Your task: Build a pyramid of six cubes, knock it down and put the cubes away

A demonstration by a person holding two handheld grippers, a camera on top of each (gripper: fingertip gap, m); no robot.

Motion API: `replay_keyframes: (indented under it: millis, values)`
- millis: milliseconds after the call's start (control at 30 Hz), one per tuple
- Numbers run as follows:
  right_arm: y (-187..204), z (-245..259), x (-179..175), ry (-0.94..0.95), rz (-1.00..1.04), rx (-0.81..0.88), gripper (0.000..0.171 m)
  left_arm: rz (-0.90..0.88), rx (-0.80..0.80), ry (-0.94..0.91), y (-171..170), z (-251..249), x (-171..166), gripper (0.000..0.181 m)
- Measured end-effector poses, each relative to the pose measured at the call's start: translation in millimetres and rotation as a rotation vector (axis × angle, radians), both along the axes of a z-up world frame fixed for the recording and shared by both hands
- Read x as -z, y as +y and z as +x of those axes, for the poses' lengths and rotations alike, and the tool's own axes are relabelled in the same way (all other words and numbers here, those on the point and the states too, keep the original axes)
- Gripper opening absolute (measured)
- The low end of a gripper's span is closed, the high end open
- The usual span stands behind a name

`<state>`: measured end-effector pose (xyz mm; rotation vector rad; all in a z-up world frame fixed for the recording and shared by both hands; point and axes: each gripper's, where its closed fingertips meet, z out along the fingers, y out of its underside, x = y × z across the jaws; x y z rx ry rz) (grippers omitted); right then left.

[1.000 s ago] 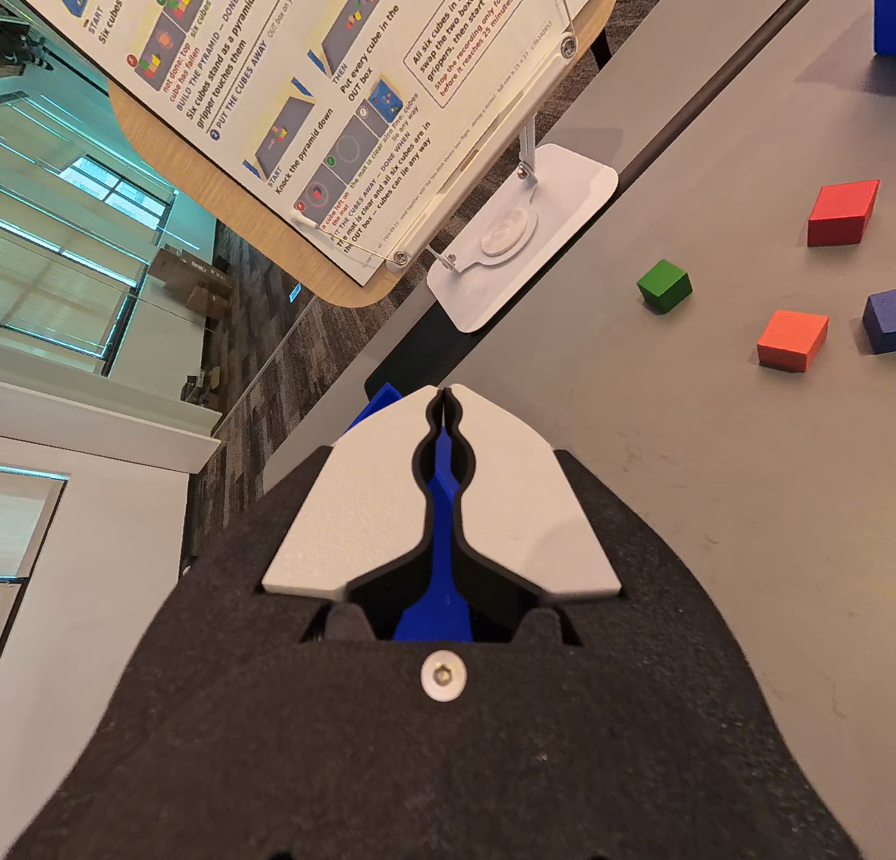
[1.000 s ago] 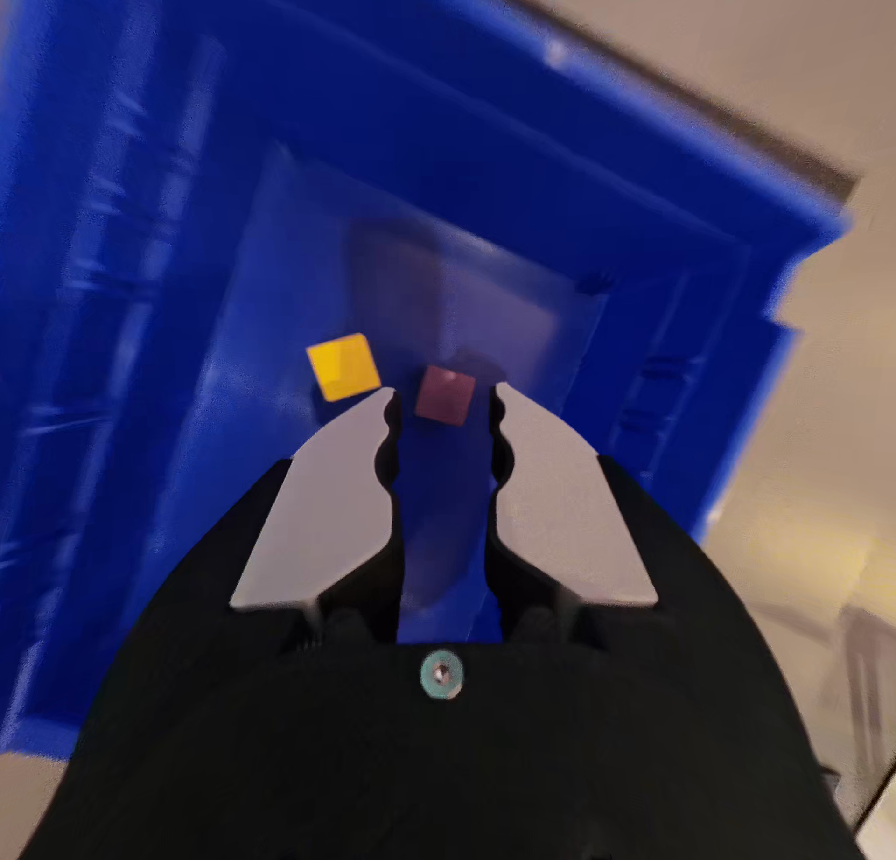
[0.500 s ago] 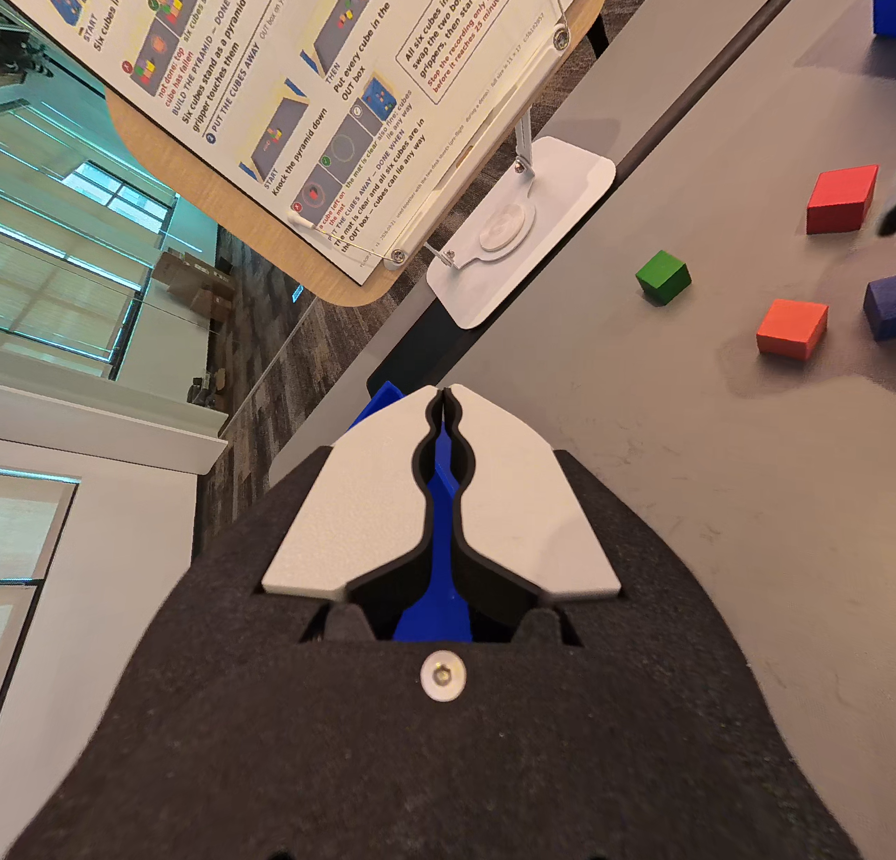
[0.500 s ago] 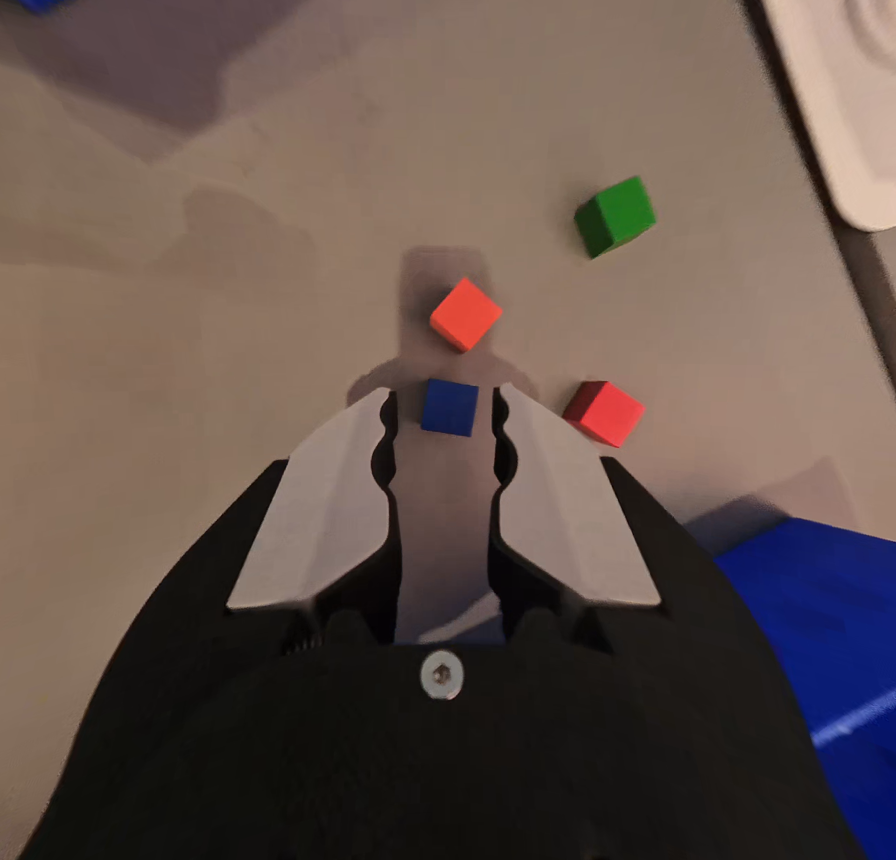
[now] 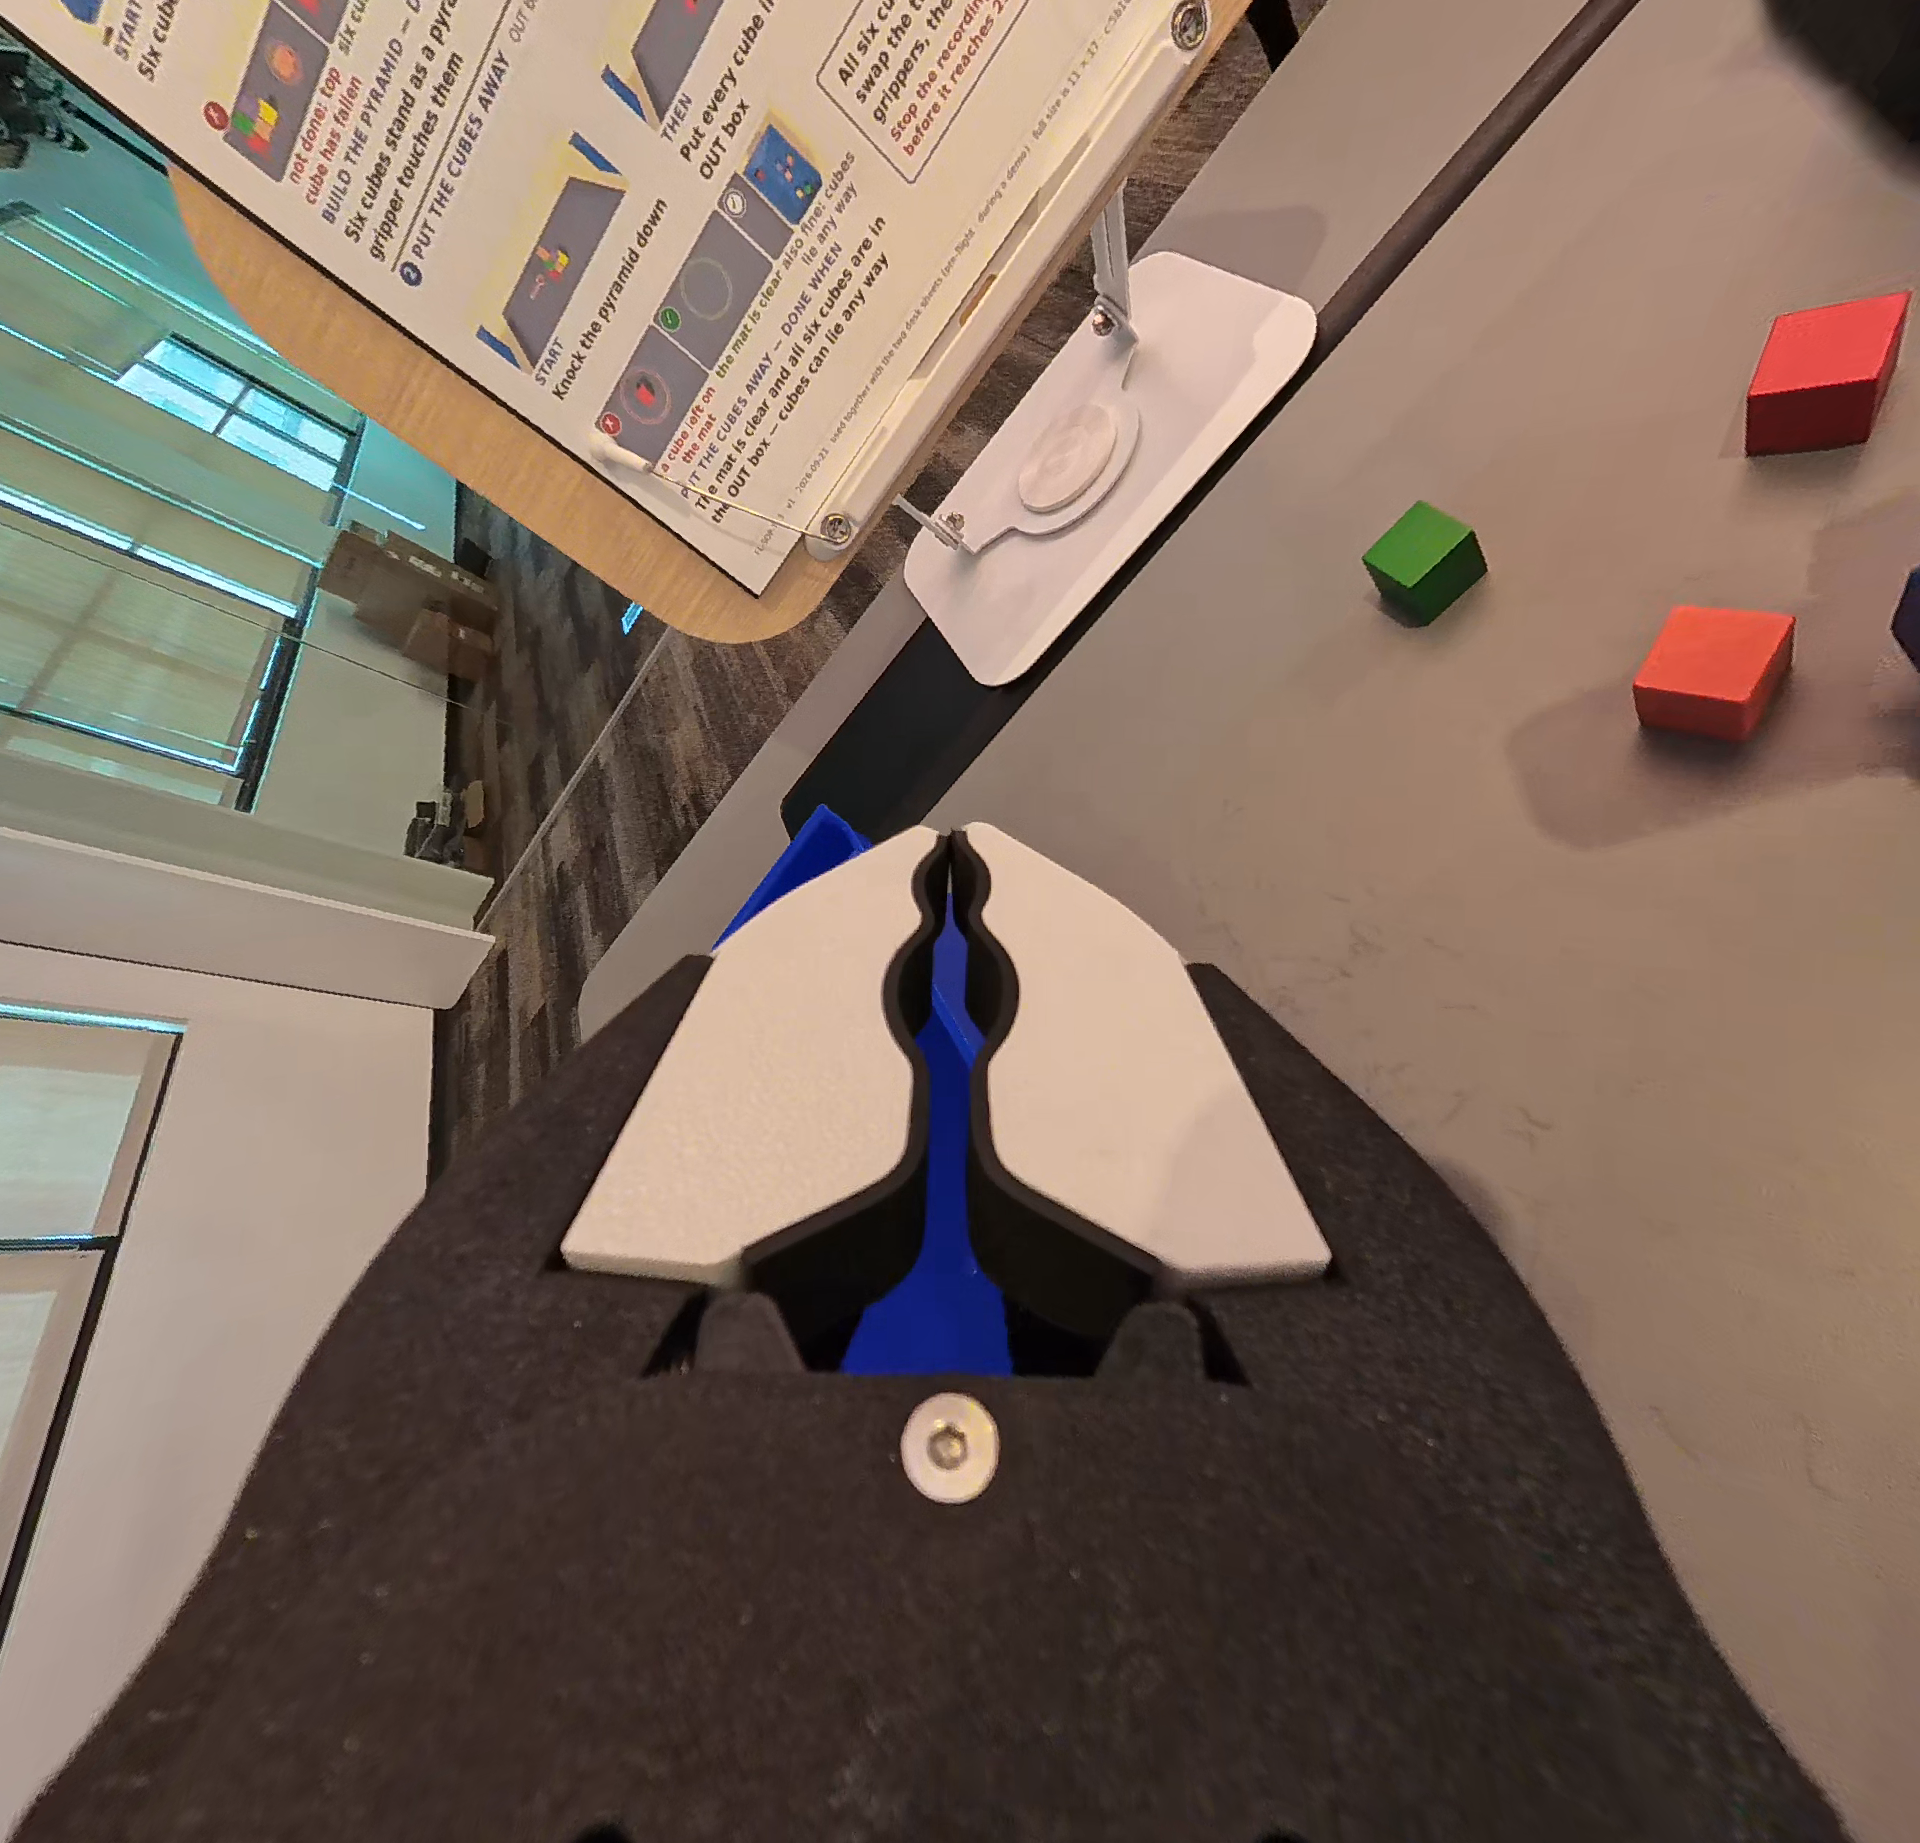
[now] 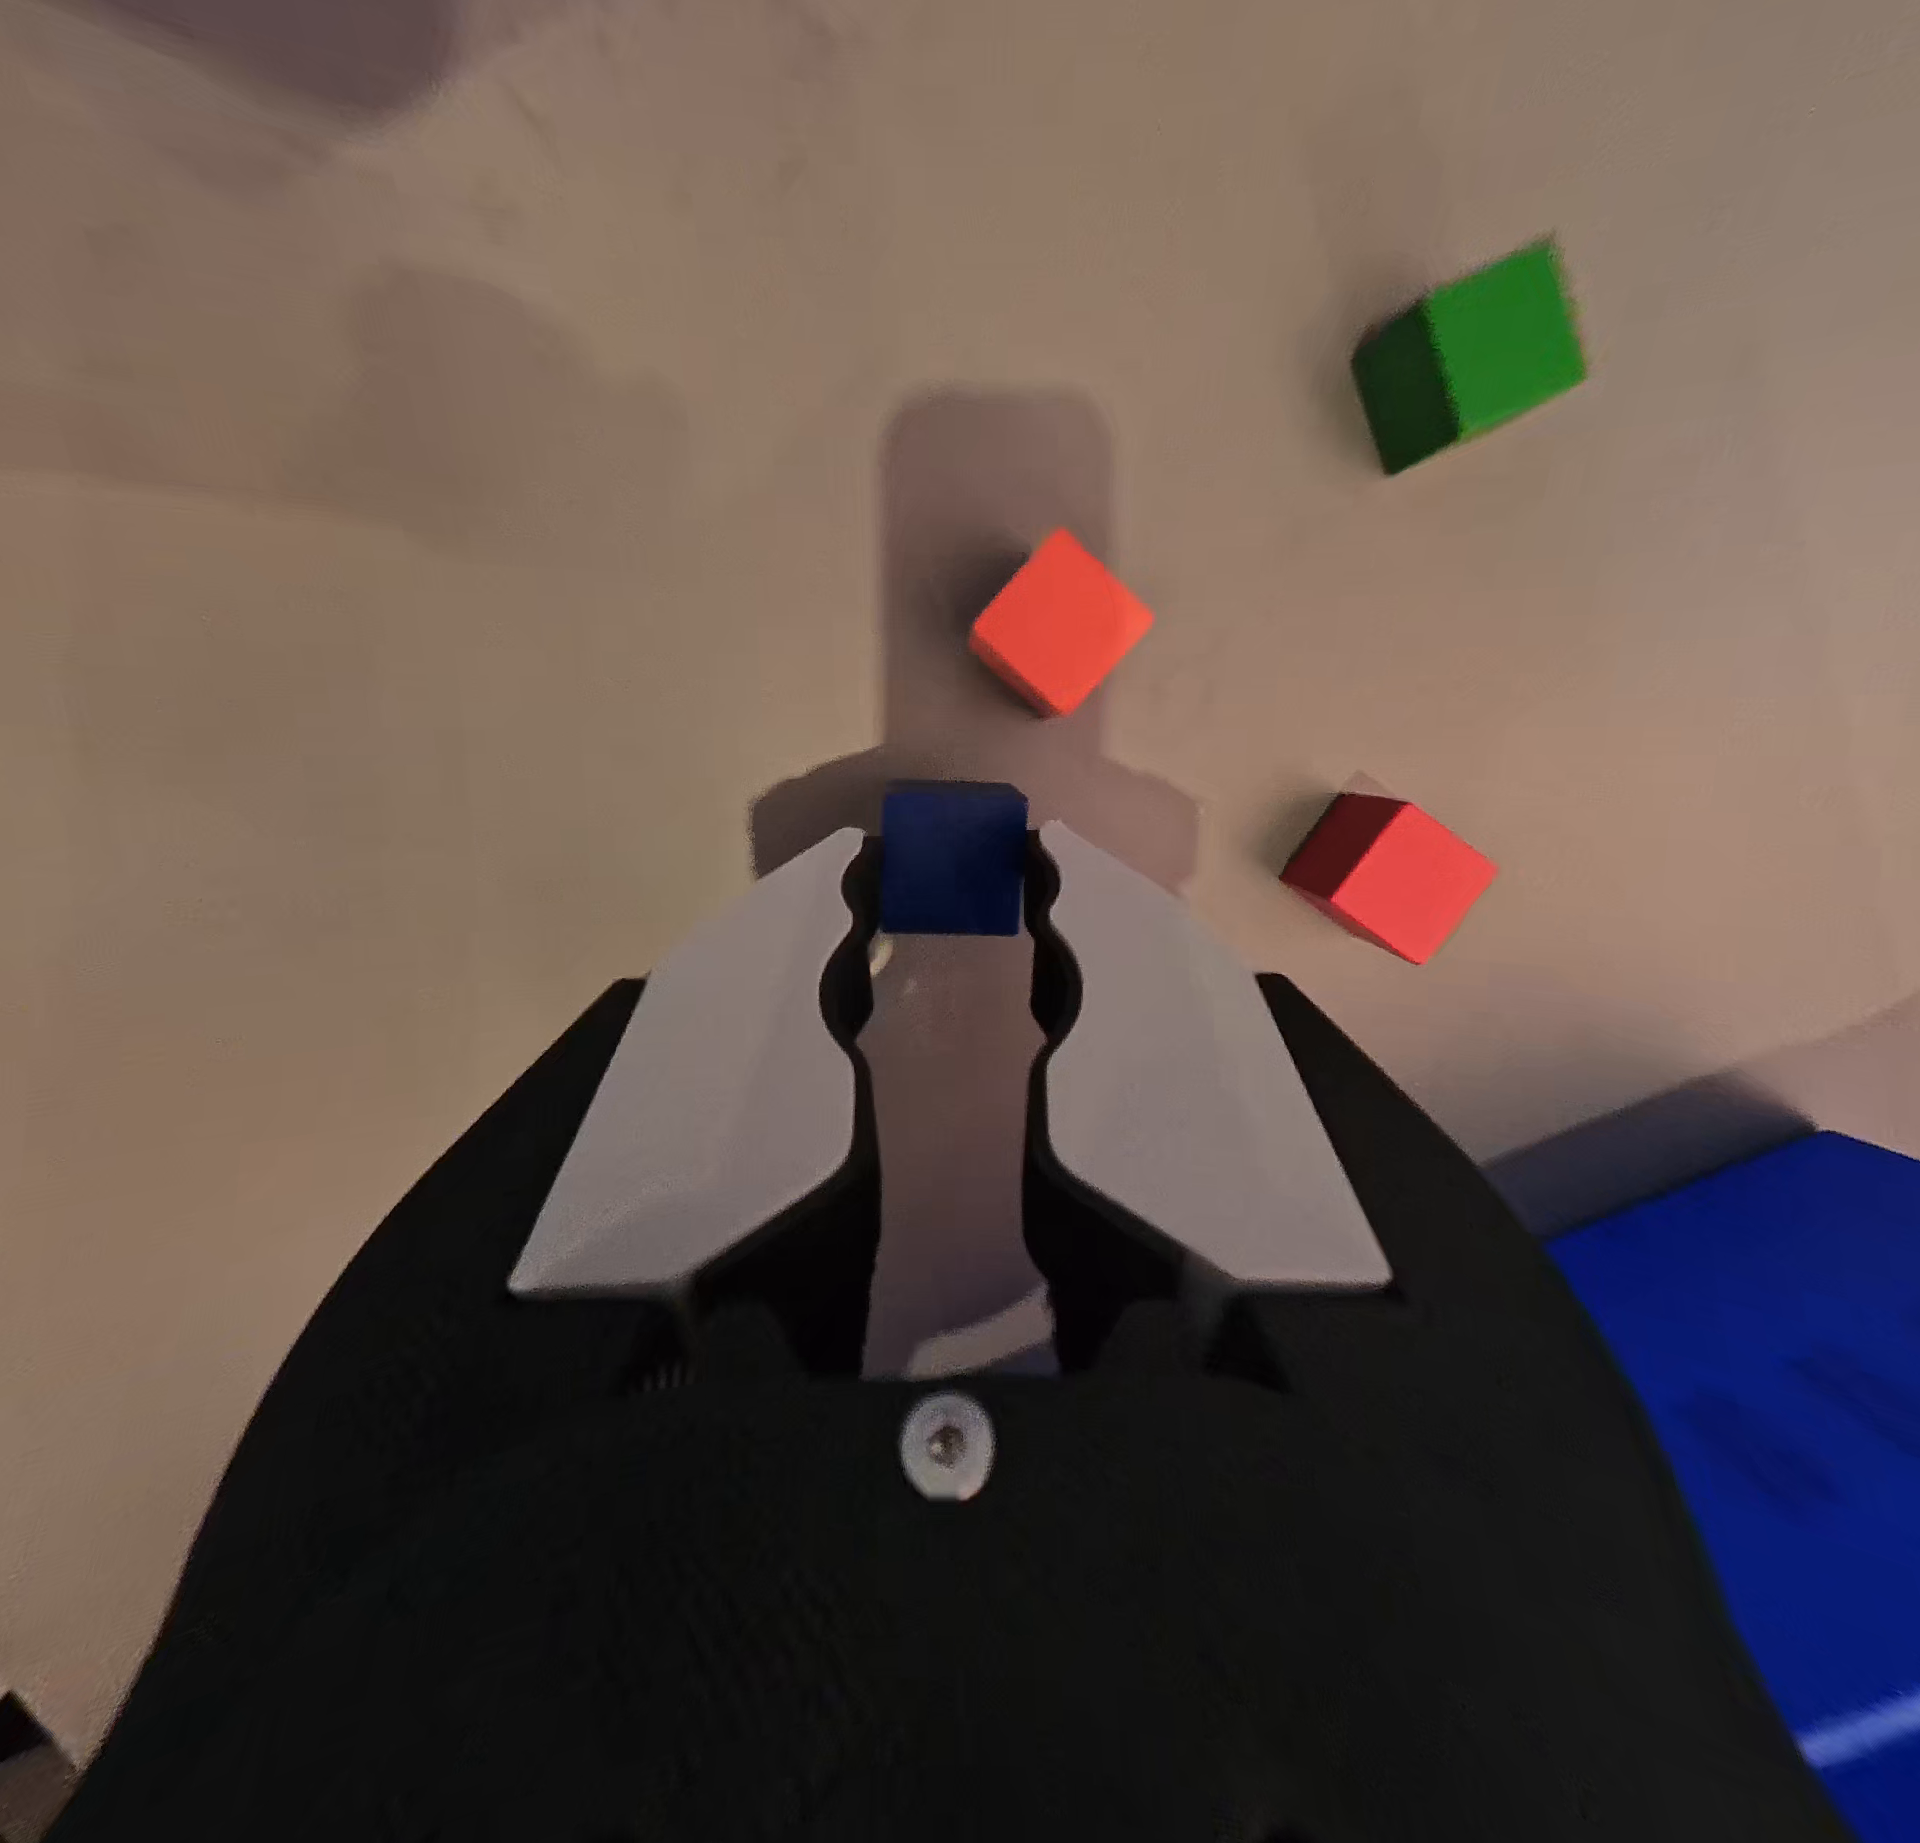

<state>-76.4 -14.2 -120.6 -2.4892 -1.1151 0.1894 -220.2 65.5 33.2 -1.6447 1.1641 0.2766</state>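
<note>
Blue cube sits between the part-open right tongs, framed for gripping; left tongs closed, idle, empty.

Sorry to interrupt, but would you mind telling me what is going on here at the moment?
A person is working with two handheld grippers, clearing cubes off a grey table. The right gripper has its fingertips on either side of the blue cube, seemingly about to pick it up. The orange cube, red cube and green cube lie scattered nearby. The left gripper is shut over a blue box and idle.
</note>
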Motion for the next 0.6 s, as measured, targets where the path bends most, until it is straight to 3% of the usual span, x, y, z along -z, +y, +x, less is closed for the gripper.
replay_keyframes:
  millis: [133, 233, 300, 367, 467, 600]
  values:
    - [-5.6, 7.3, -80.9, 0.112, 0.198, -0.001, 0.028, -0.004, -0.001, 0.006, 0.4, 0.3, 1.8, 0.000]
    - [-10.0, 64.5, -137.8, 0.137, 0.372, 0.140, 0.027, -0.008, 0.002, 0.009, -0.3, 1.6, 3.1, 0.000]
    - [-12.9, 119.8, -147.3, 0.124, 0.395, 0.286, 0.028, -0.010, 0.006, 0.016, -1.1, 3.2, 4.7, 0.000]
    - [-14.9, 176.1, -134.8, 0.118, 0.344, 0.456, 0.028, -0.013, 0.009, 0.026, -2.1, 4.9, 6.7, 0.000]
    - [-28.0, 239.8, -76.6, 0.089, 0.098, 0.640, 0.029, -0.014, 0.010, 0.036, -3.0, 6.1, 8.5, 0.000]
    - [-43.1, 278.7, -8.7, 0.072, -0.150, 0.731, 0.029, -0.019, 0.010, 0.038, -3.1, 5.3, 9.0, 0.000]
